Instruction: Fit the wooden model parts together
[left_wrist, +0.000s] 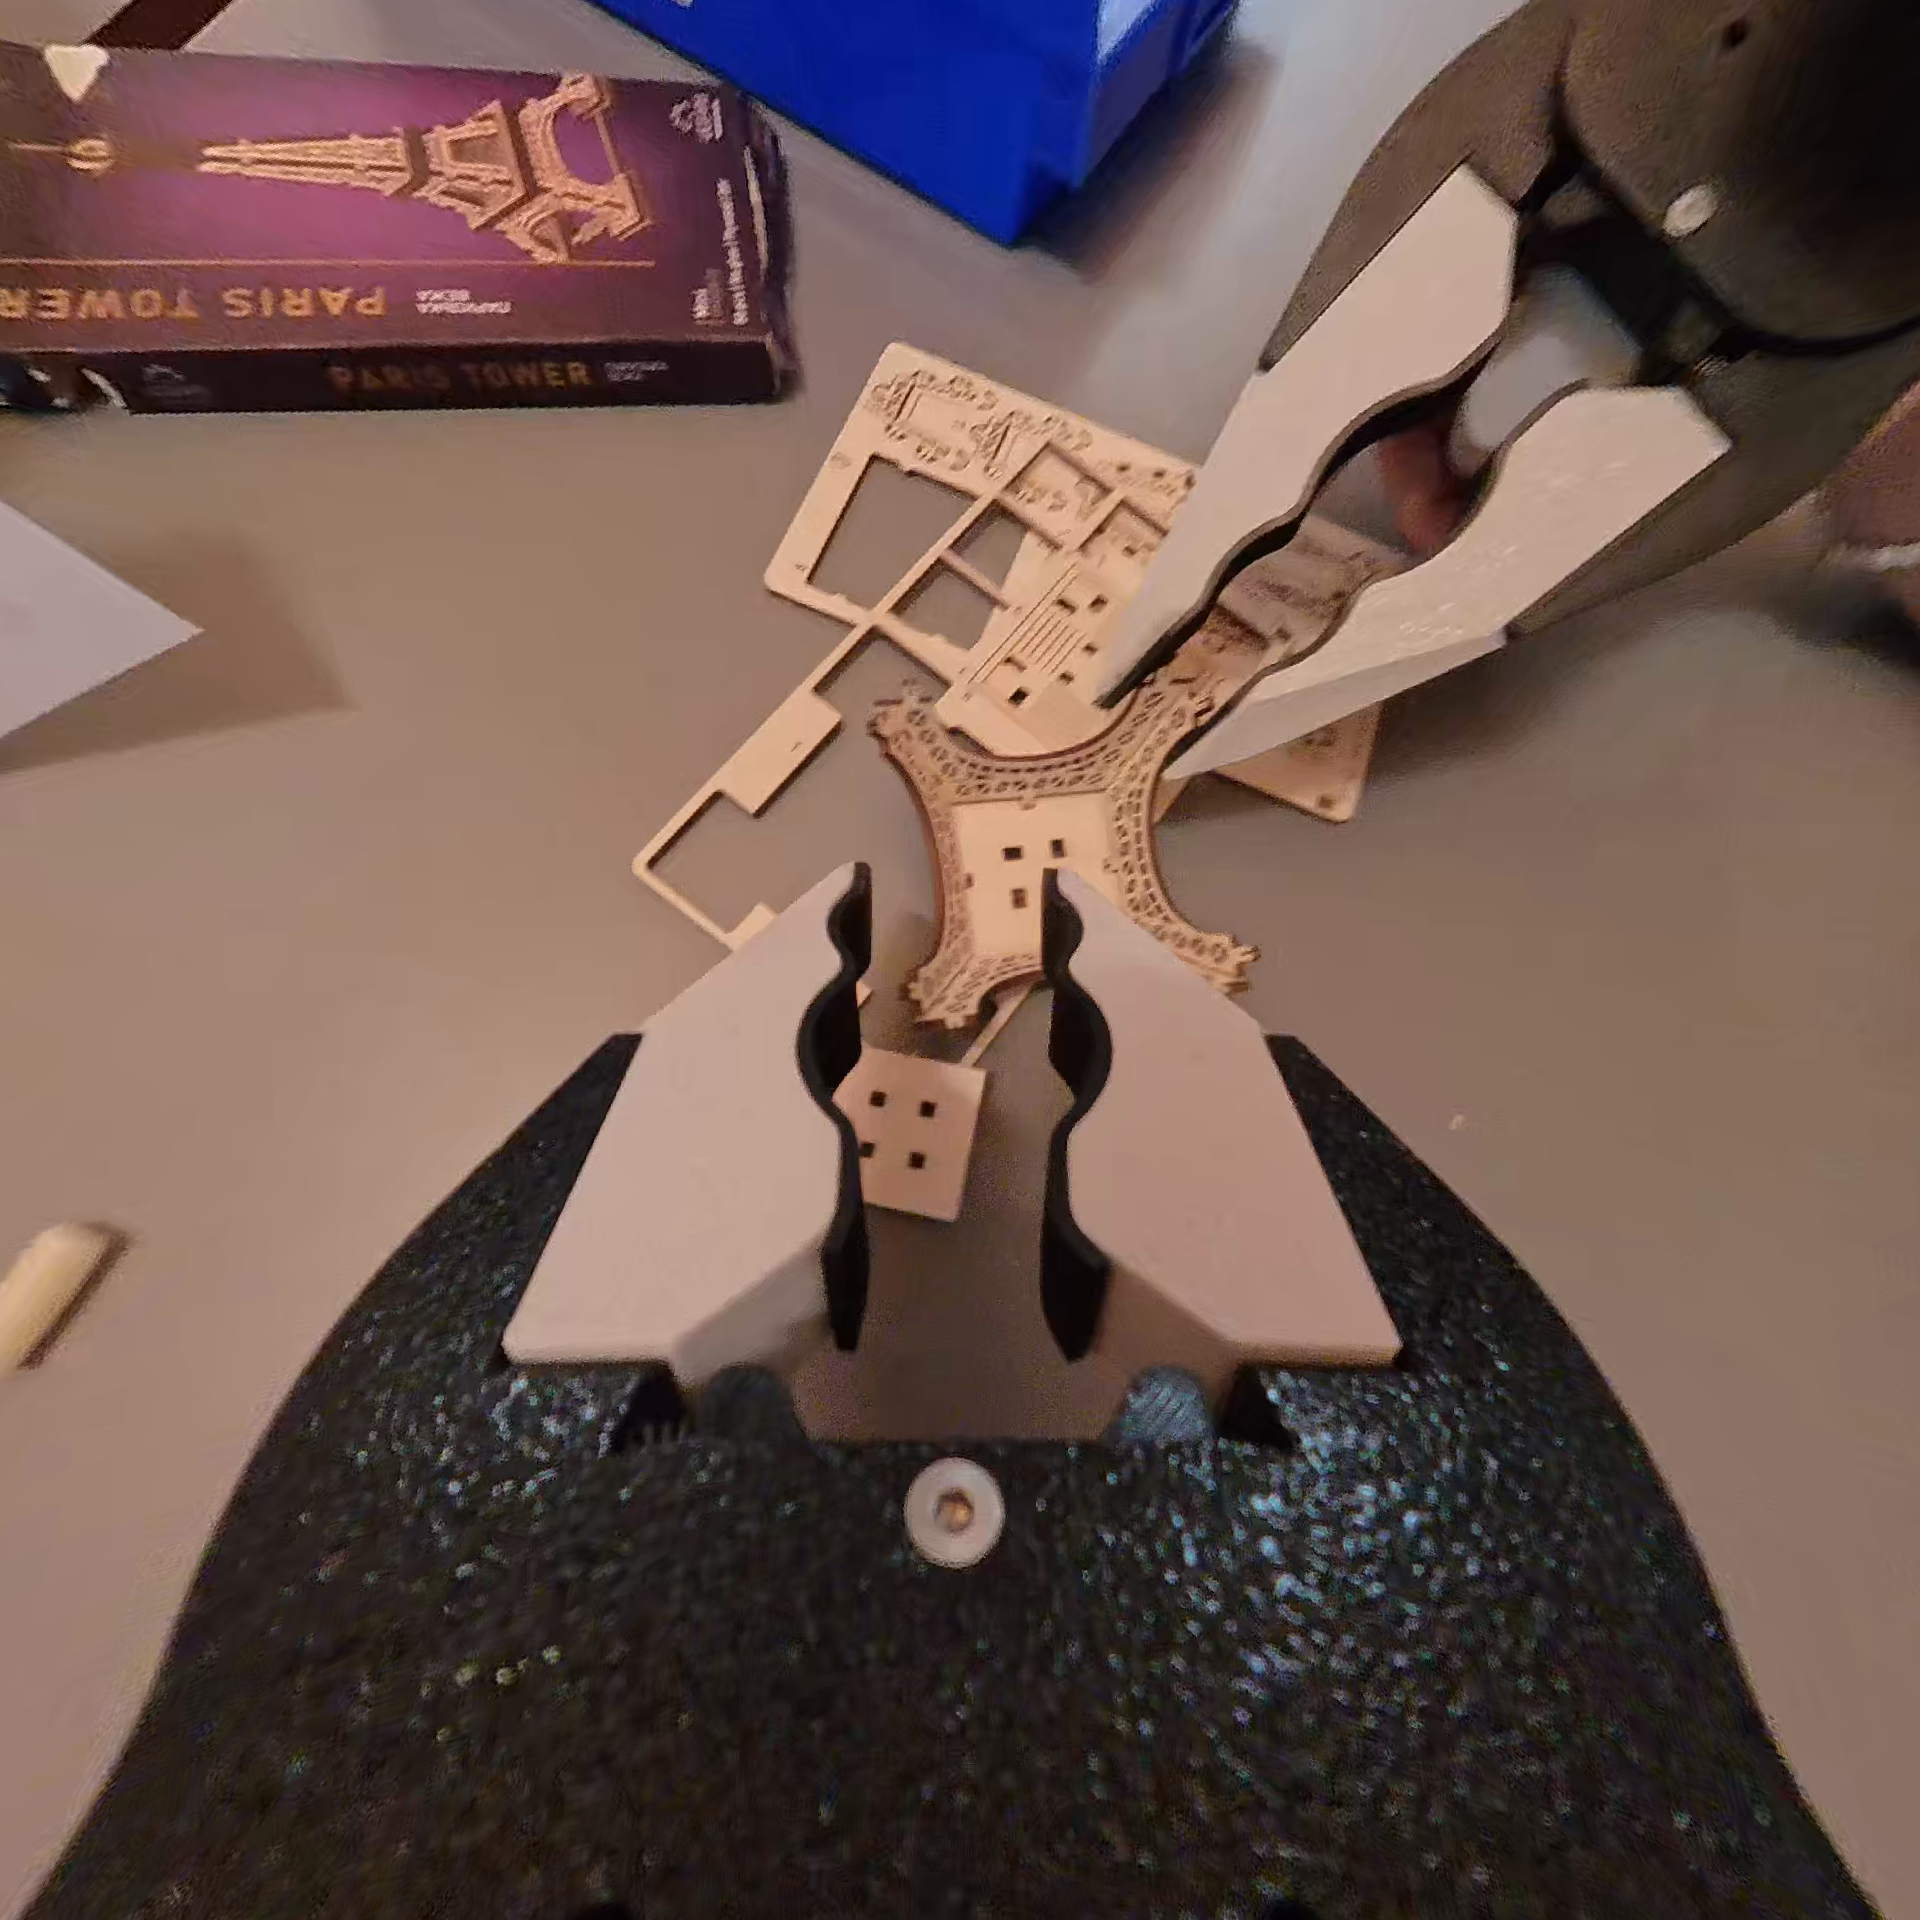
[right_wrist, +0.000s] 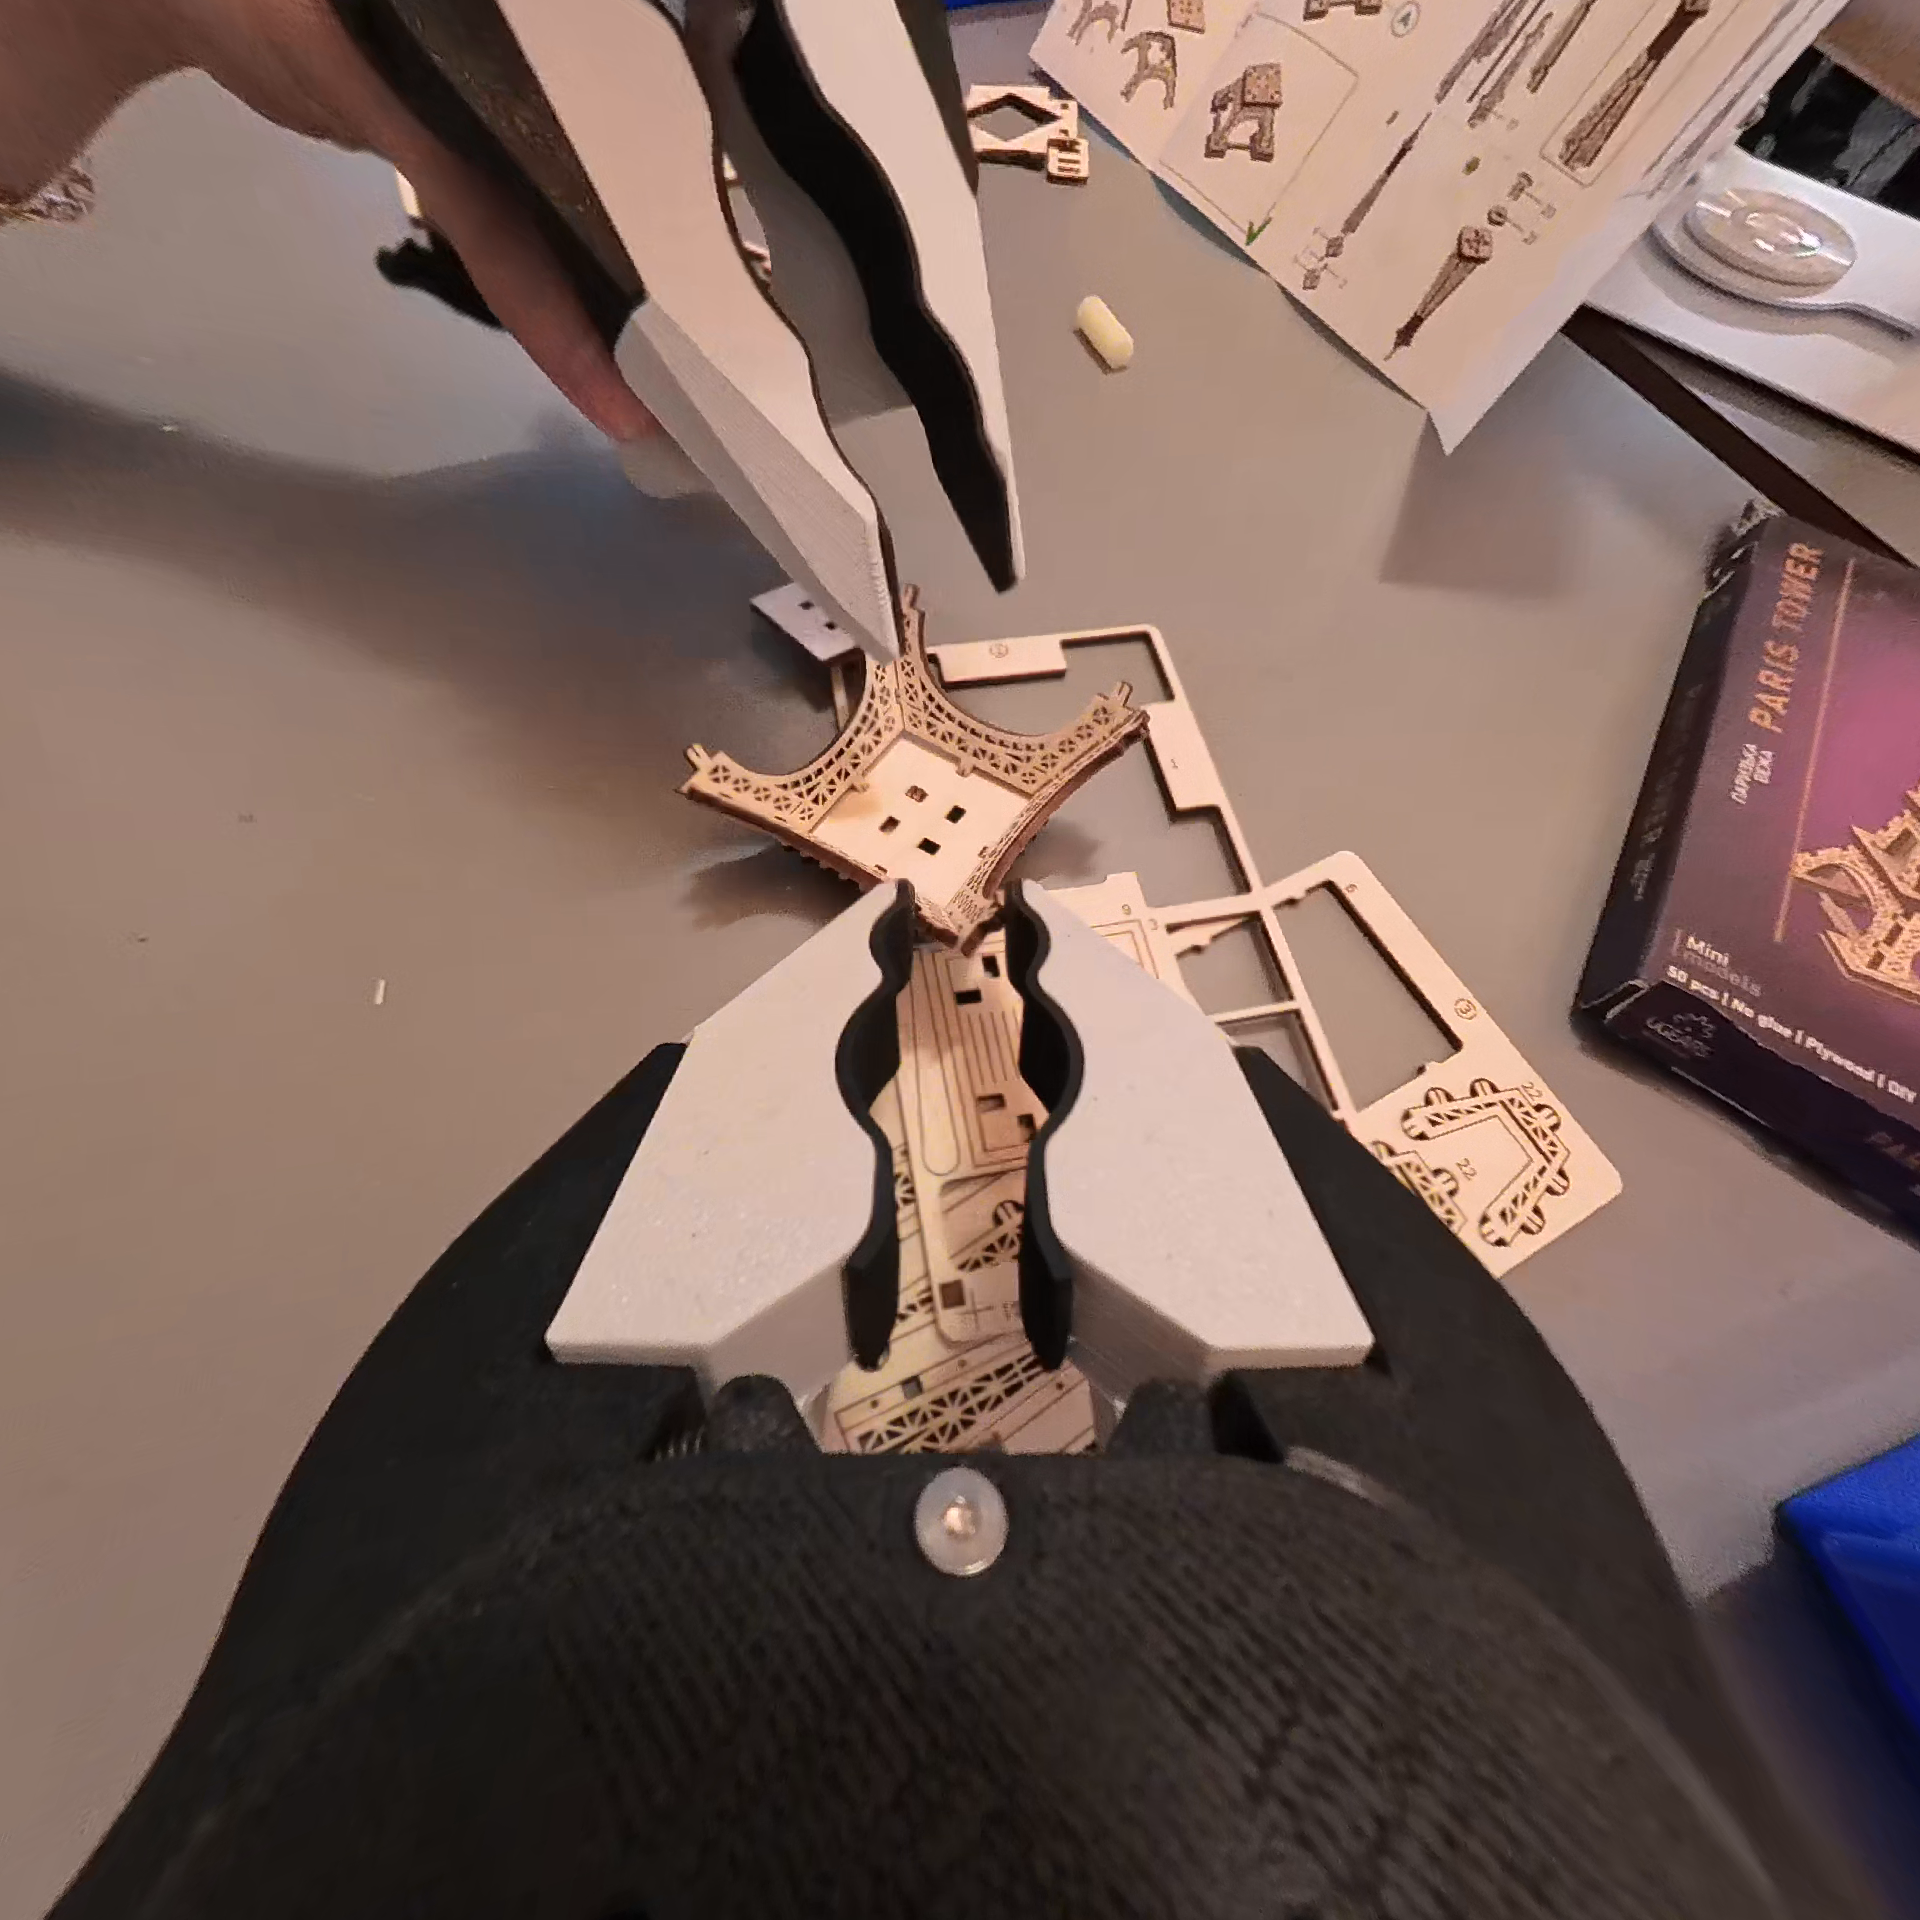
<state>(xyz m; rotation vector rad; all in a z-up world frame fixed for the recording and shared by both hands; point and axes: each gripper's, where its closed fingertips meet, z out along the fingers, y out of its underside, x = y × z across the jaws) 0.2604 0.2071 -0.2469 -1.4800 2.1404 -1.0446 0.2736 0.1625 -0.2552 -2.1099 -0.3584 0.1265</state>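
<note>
Centrally, item one: tower base assembly, four lattice legs already joined round a slotted square platform, lying tilted on the grey table and partly over the punched-out frame sheets. Item two: small slotted square plate, loose, unfitted, on the table under the left gripper, whose jaws are spread and empty. Item three: right gripper, jaws apart, tips at one corner leg of the base, gripping nothing clearly. Progress, by estimate: early; lower stage built, upper sections left in the sheets. Surroundings: purple kit box, blue box, instruction sheet, cream peg. Open table lies left of the base; sheets crowd its right side.
</note>
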